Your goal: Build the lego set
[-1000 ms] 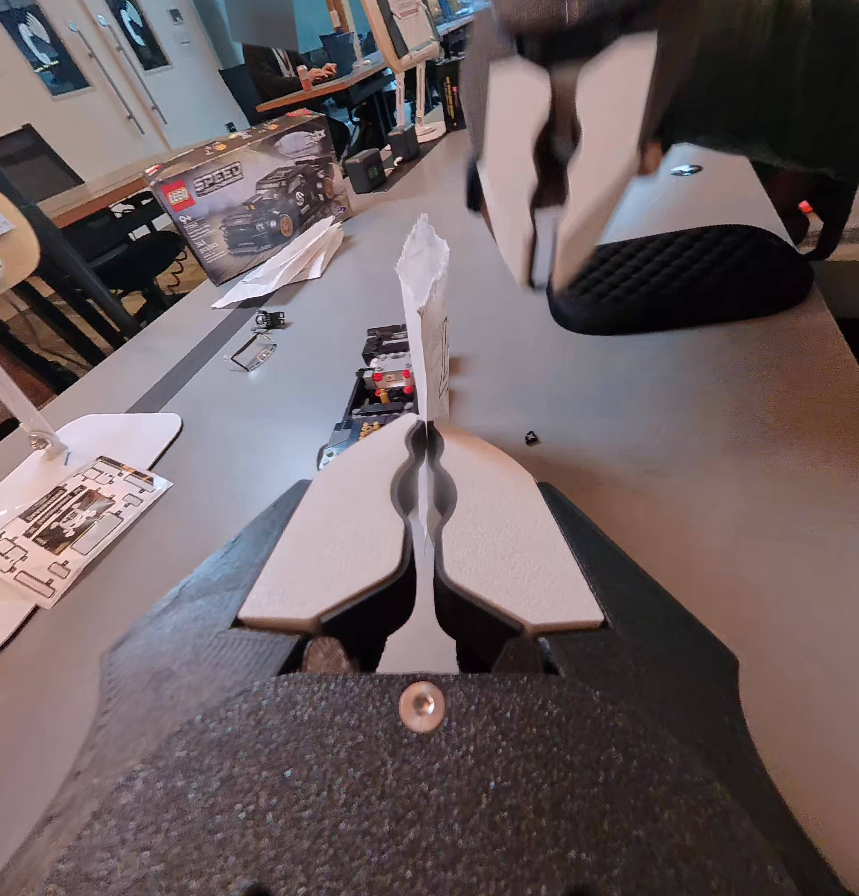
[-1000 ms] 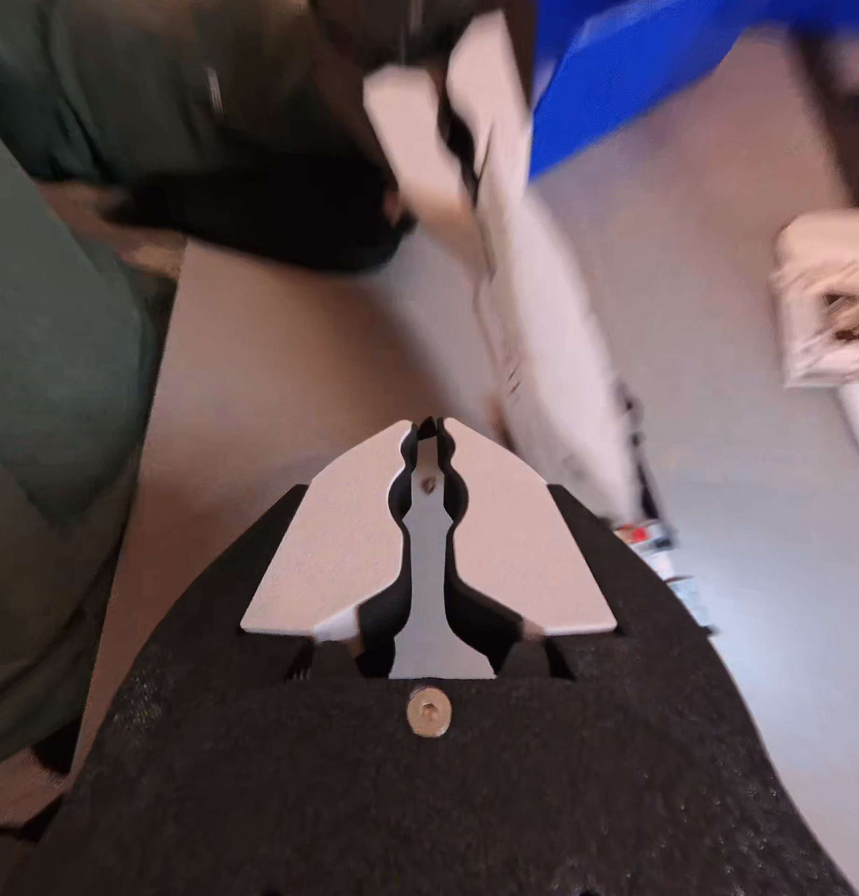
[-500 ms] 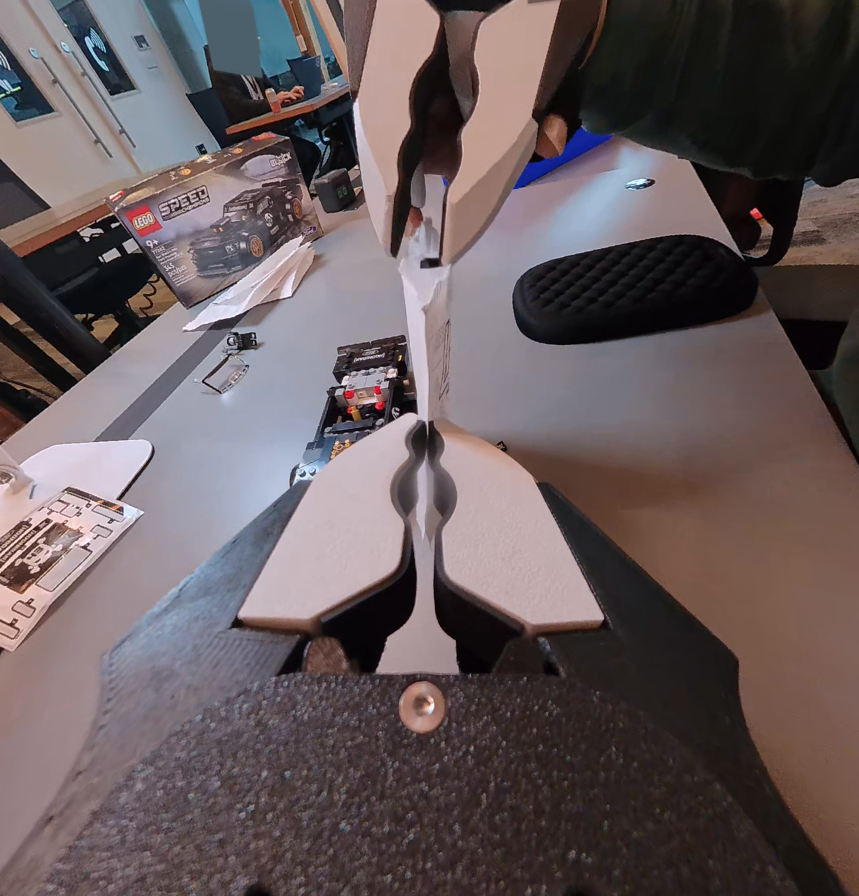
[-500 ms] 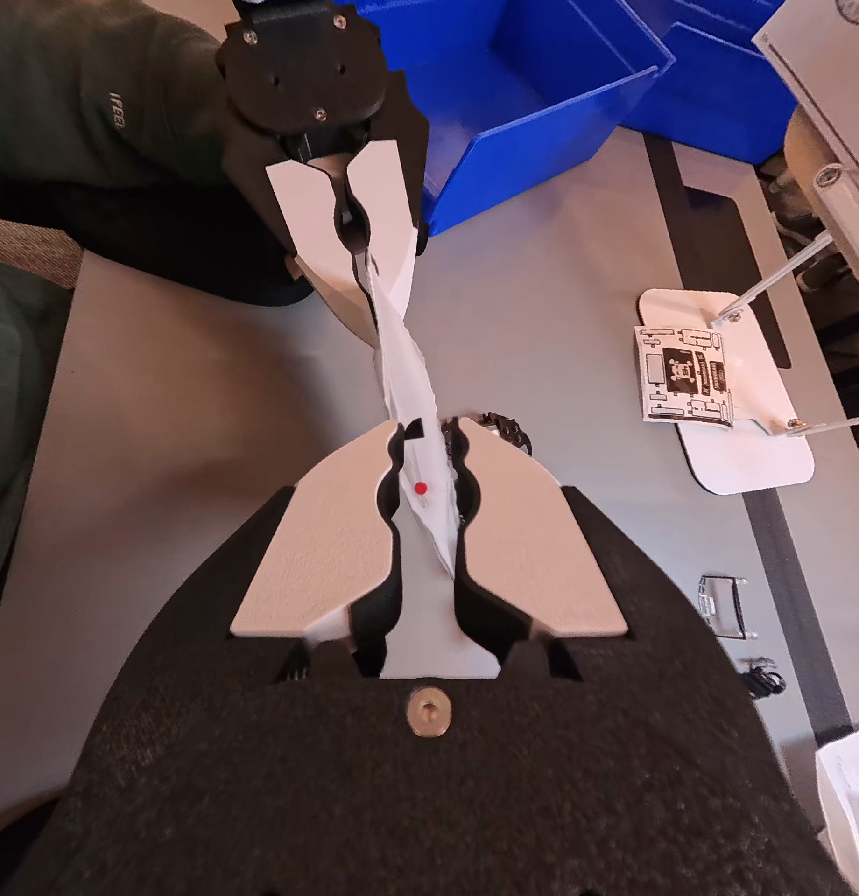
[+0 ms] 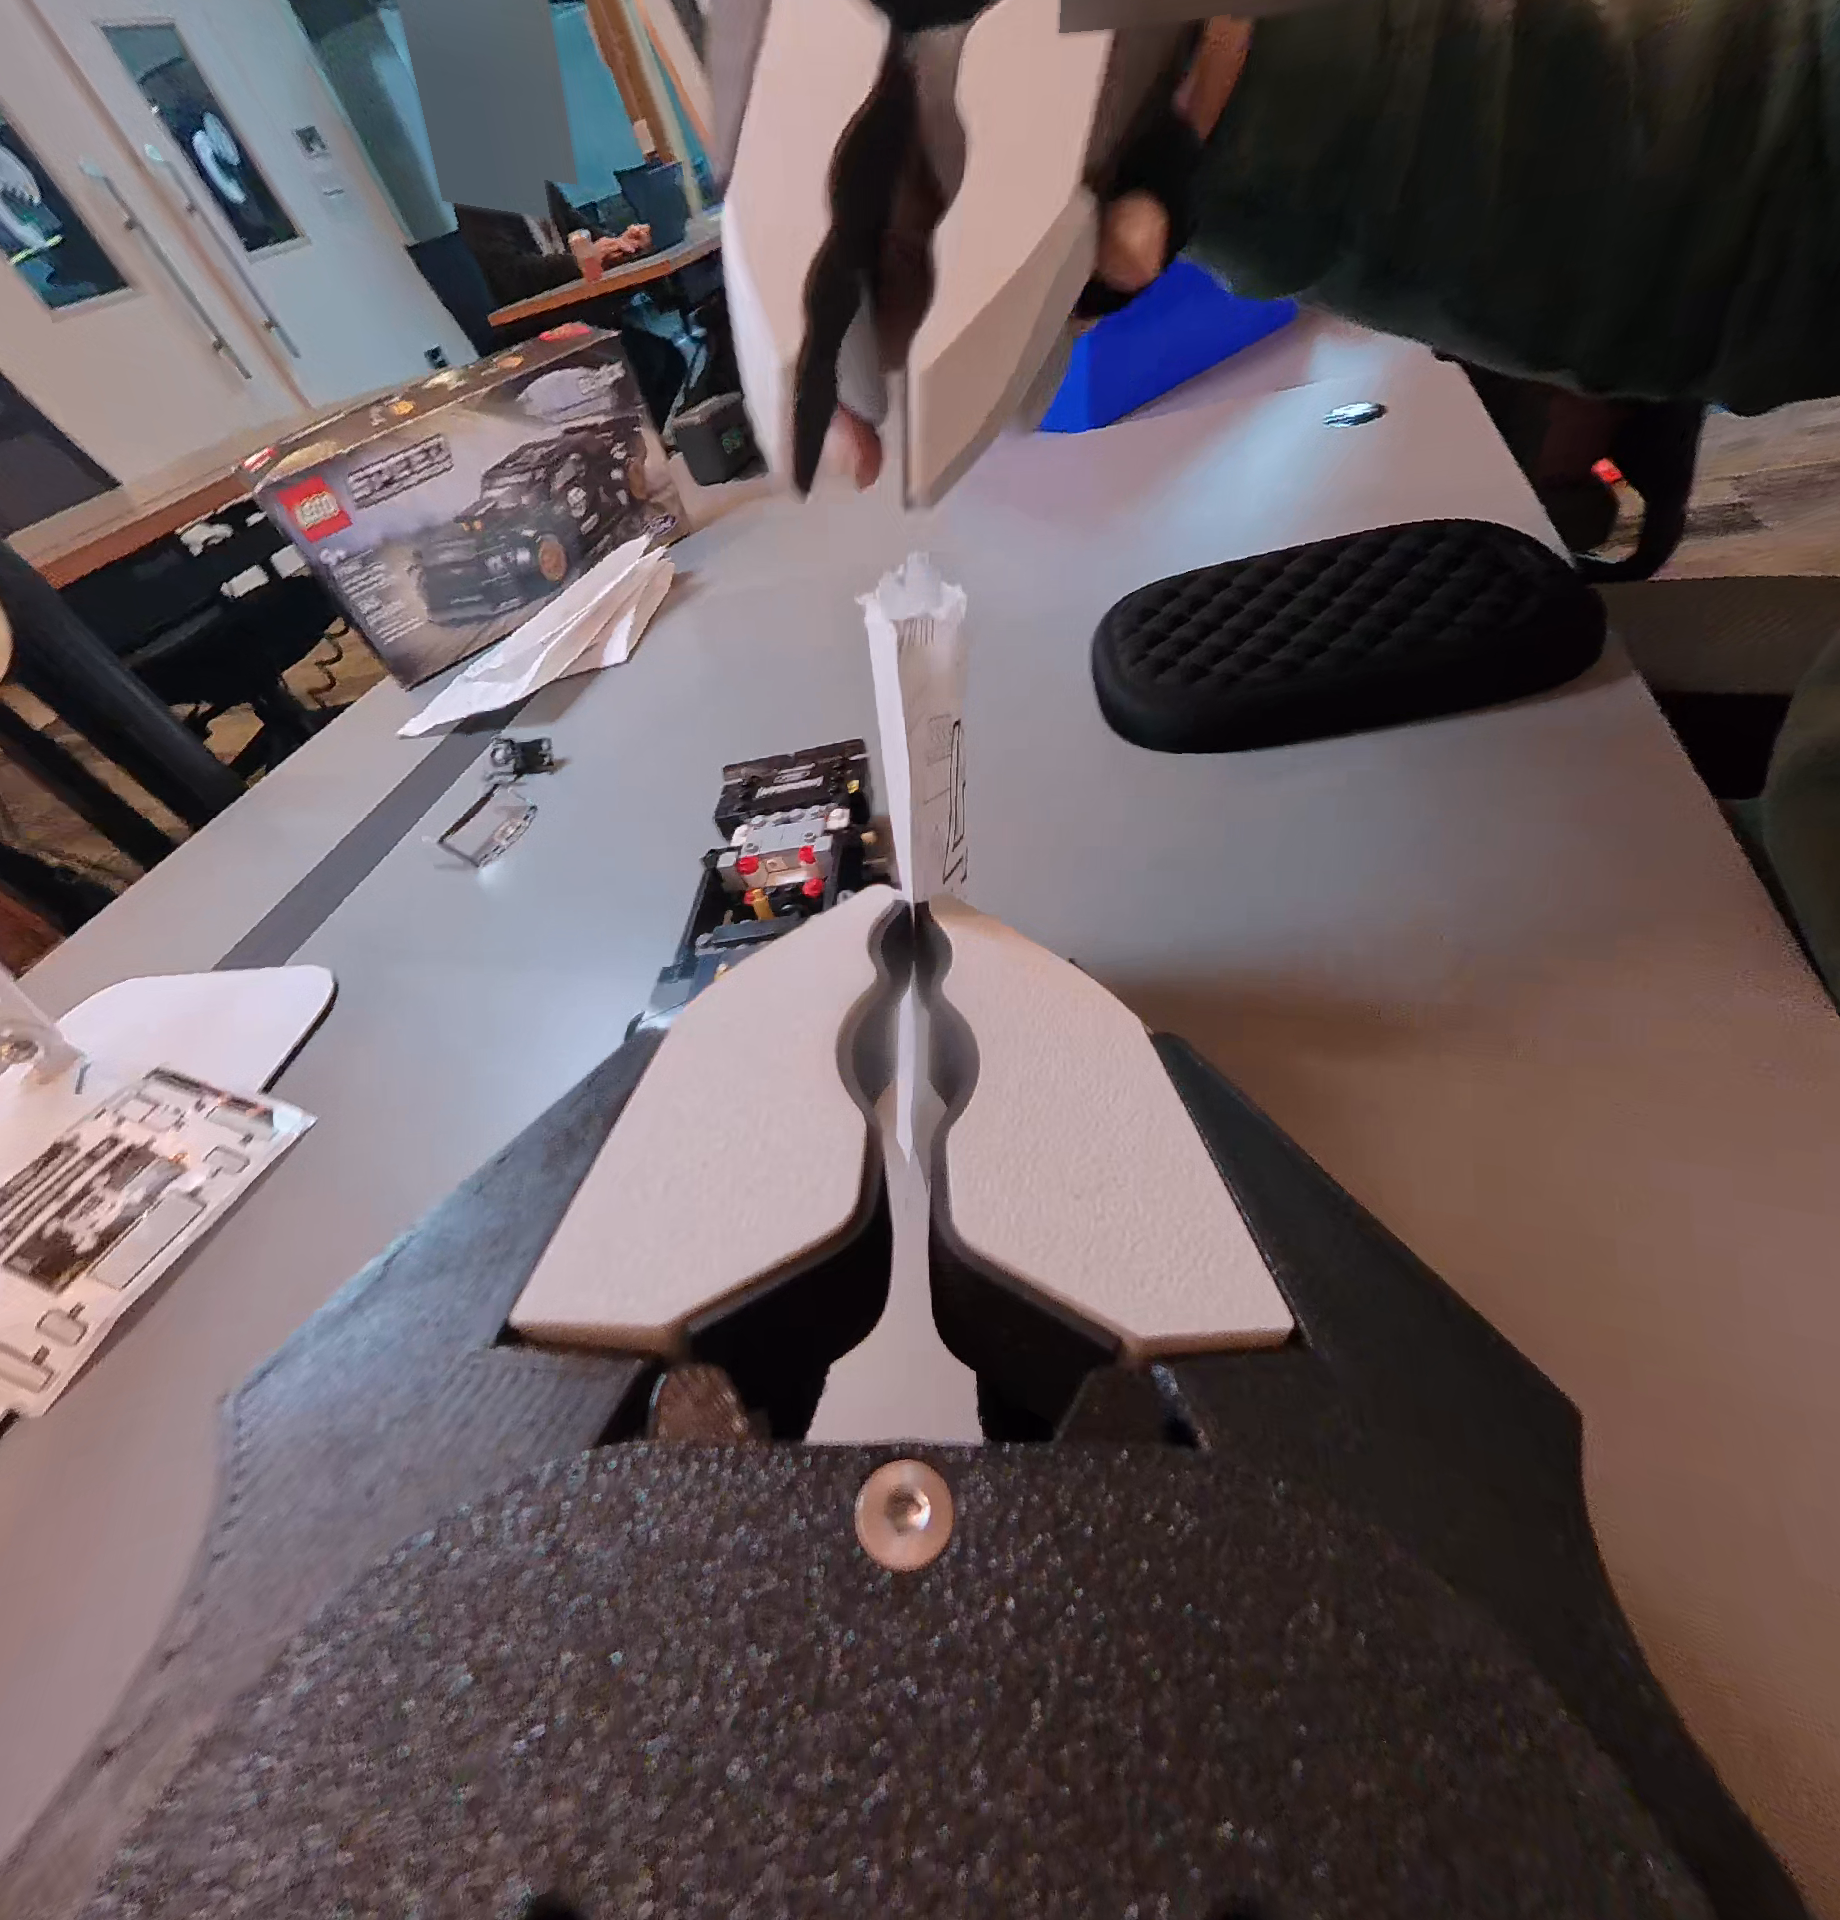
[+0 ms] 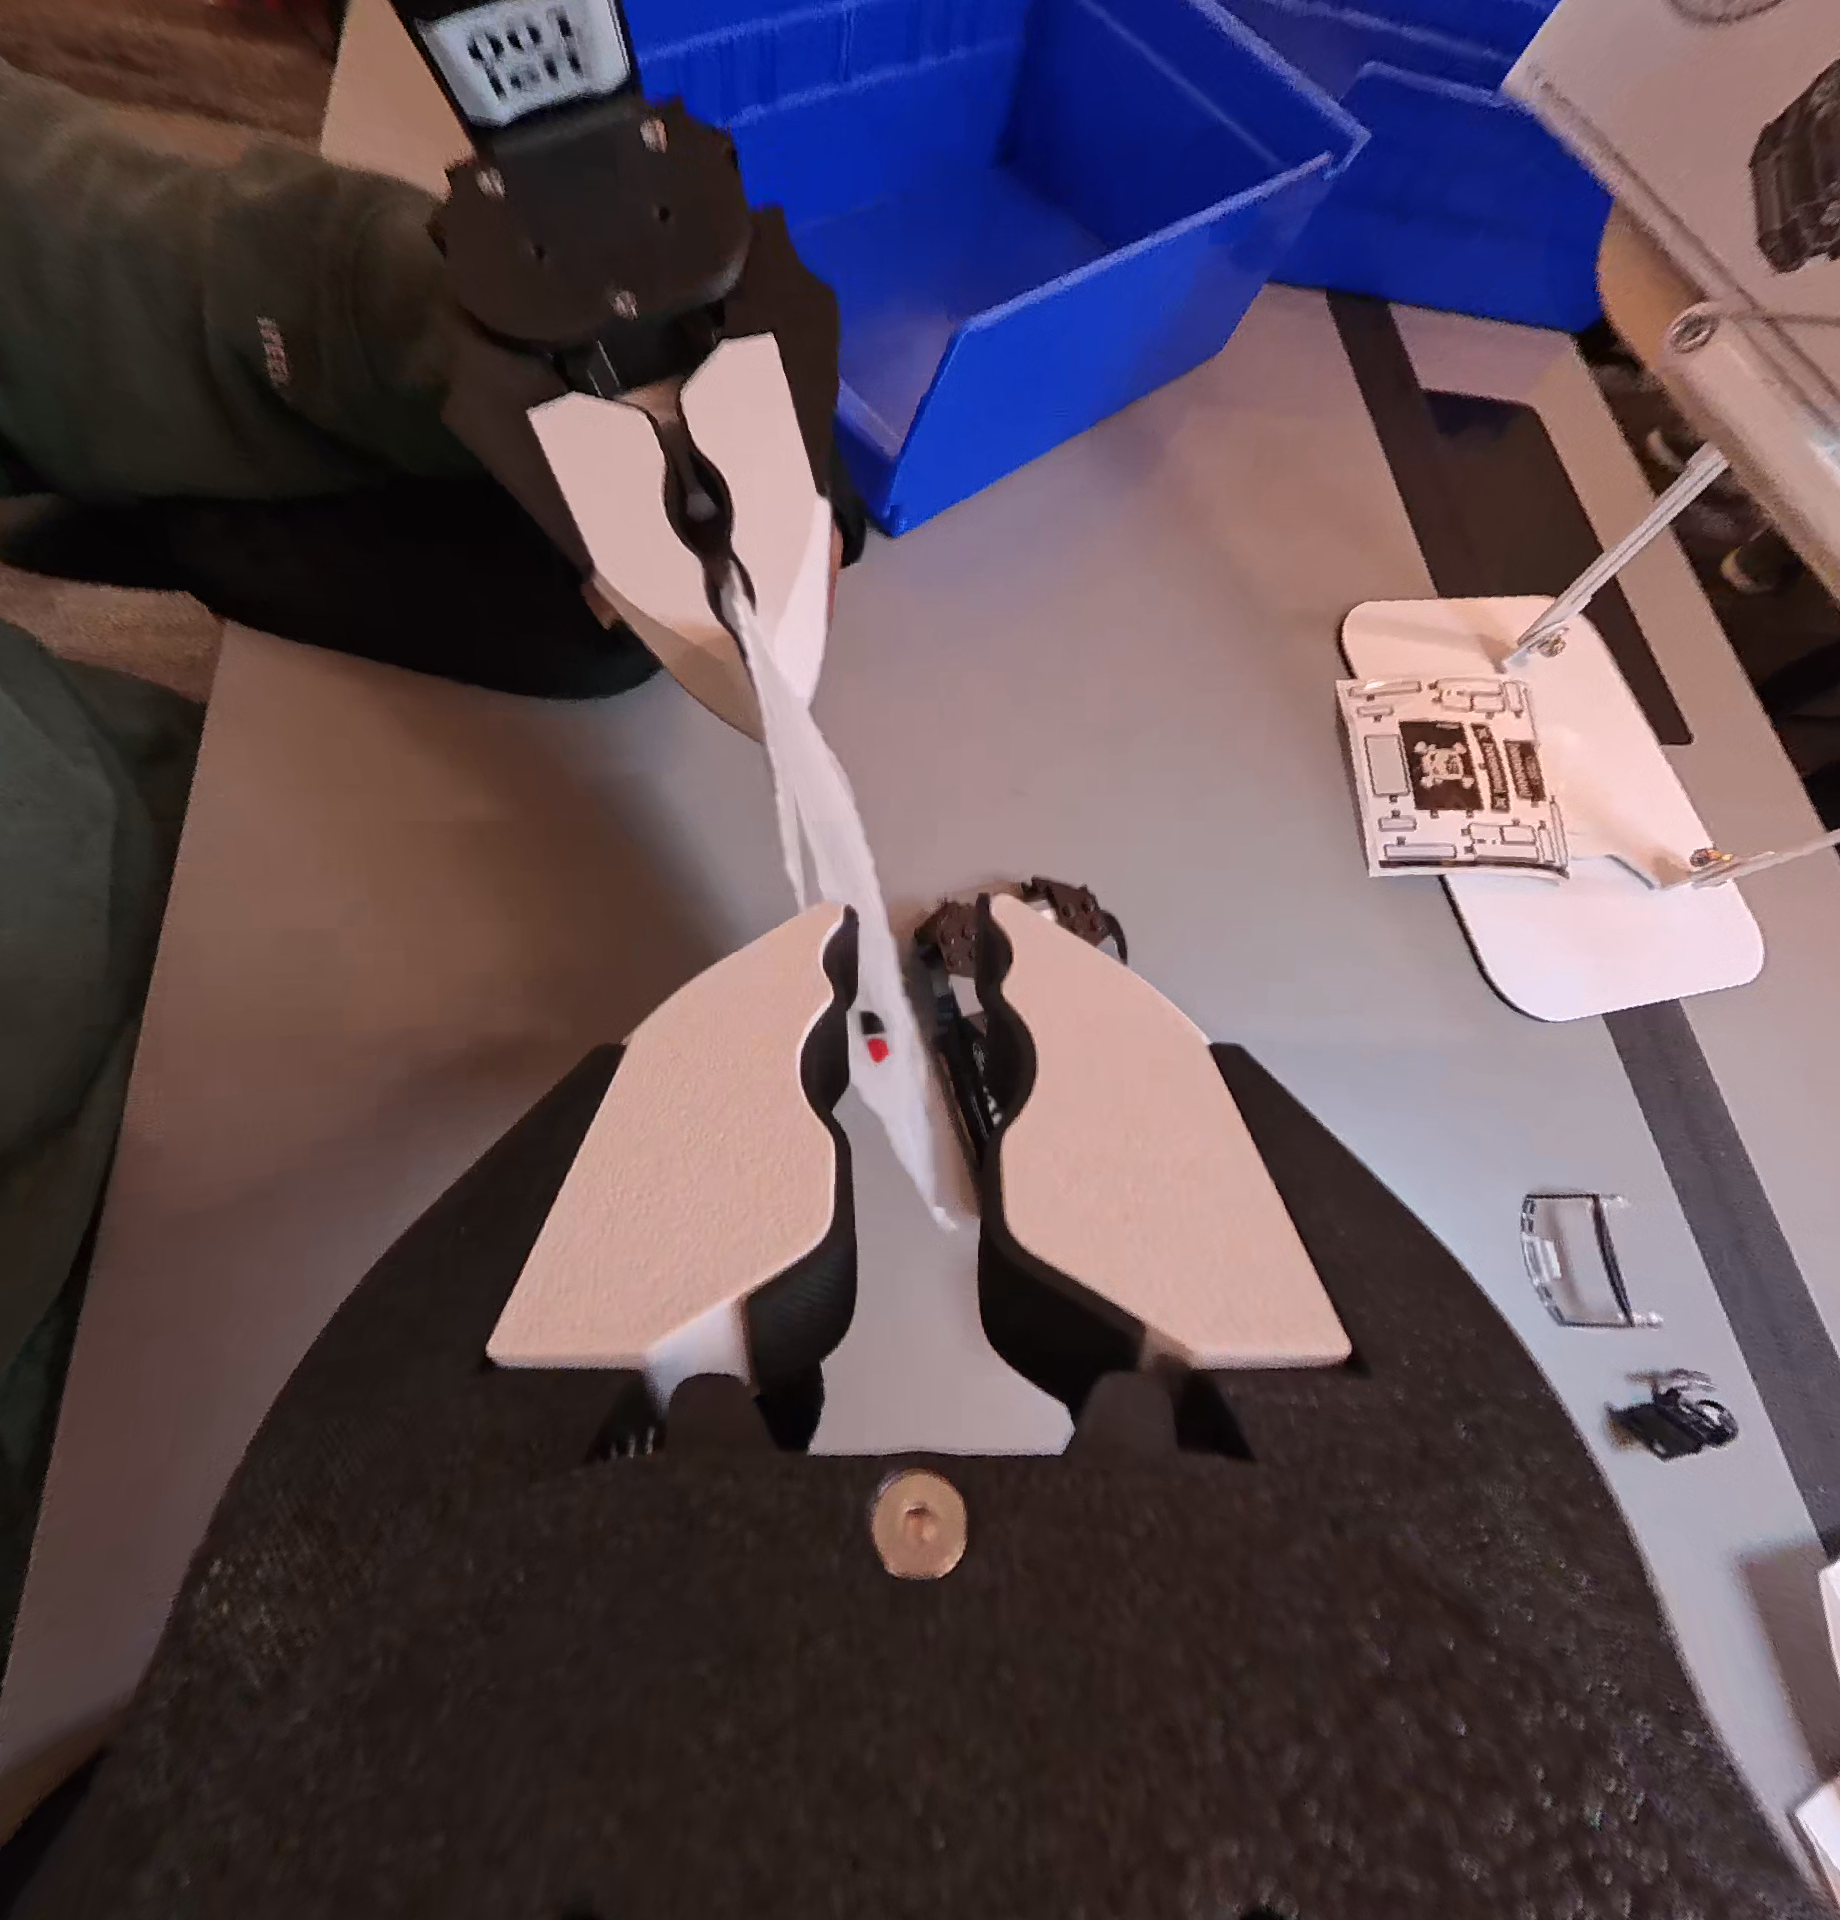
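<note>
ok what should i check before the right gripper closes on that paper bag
1. Left gripper shut on the paper bag: ok.
2. Right gripper open: ok, fingers spread.
3. Bag lined up with the right gap: ok in the right wrist view.
4. Bag top deep enough between the right fingers: cannot tell; the left wrist view shows a gap below the tips.
5. Bag upright, ragged top free: ok.
6. Lego car on the table clear of both grippers: ok.
</note>
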`<state>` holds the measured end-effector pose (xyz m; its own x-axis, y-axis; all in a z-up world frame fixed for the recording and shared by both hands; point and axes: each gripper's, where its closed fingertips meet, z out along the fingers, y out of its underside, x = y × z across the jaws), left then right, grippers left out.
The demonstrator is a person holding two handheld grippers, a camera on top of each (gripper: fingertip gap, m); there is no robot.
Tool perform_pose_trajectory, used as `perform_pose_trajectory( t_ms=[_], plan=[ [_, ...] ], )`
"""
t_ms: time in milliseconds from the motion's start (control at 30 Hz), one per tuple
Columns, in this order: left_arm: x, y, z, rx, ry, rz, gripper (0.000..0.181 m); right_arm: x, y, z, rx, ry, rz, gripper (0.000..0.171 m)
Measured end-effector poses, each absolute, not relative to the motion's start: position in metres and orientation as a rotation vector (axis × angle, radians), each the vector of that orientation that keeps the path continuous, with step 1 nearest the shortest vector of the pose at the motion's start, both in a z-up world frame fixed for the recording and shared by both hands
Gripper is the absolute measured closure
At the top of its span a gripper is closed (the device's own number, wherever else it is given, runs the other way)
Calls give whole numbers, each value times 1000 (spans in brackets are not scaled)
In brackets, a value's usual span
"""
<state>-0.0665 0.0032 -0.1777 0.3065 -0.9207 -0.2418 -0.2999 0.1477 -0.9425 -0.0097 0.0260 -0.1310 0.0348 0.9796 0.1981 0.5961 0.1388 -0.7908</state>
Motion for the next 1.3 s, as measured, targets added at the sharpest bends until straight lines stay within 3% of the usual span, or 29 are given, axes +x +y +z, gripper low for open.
perform_pose_trajectory(
  t_ms=[133,400,833,967,1167,1300],
  plan=[
    [-78,20,-176,-1466,1128,-632,181,-10,6,-133,-1518,-1679,670,155],
    [-87,27,-164,-1443,1045,-623,181,0,-2,-266,-1865,-1815,583,156],
    [-85,23,-165,-1427,1072,-638,181,-4,1,-282,-1915,-1819,559,164],
    [-84,22,-166,-1426,1082,-639,181,-5,-4,-256,-1851,-1809,632,164],
    [-78,16,-170,-1422,1123,-661,181,-16,7,-137,-1569,-1656,669,164],
    [-75,11,-168,-1395,1142,-676,181,-21,21,-129,-1534,-1706,528,163]
  ],
)
